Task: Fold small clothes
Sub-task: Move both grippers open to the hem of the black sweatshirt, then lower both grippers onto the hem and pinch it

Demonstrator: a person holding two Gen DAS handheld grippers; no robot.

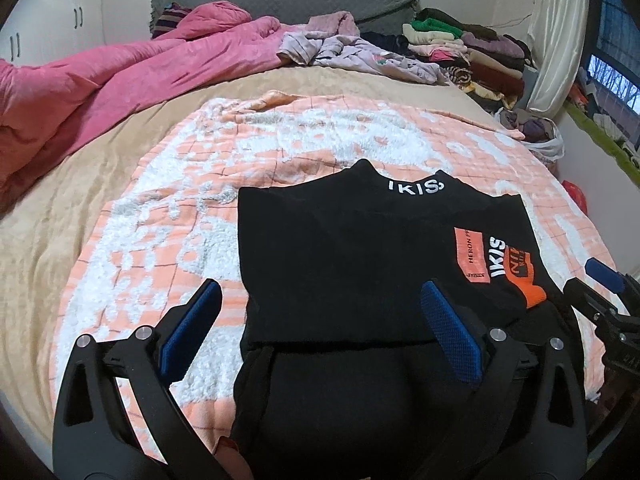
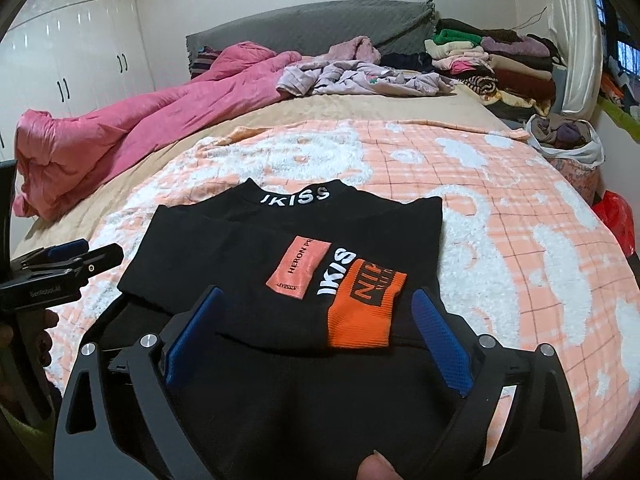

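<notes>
From the left wrist view, the left gripper (image 1: 320, 328) hangs above the bed with its two blue-padded fingers (image 1: 450, 332) spread wide and nothing between the pads. Under it lies the black knit top with white collar lettering (image 1: 340, 248), folded on the orange-and-white checked fleece blanket (image 1: 168, 216); an orange sleeve cuff (image 1: 530, 288) rests on the top's right part. At the right edge the right gripper (image 1: 600, 280) shows in part. Farther back a crumpled pink quilt (image 1: 120, 80) lies on the left, and a stack of folded clothes (image 1: 472, 52) stands at the far right corner. From the right wrist view, the right gripper (image 2: 316, 332) also stands wide open, holding nothing, above the near edge of the black top (image 2: 224, 240). The orange cuff (image 2: 364, 308) lies between its fingers, untouched, beside a salmon cloth label (image 2: 300, 268). The left gripper (image 2: 80, 256) shows at the left edge, beside the top.
</notes>
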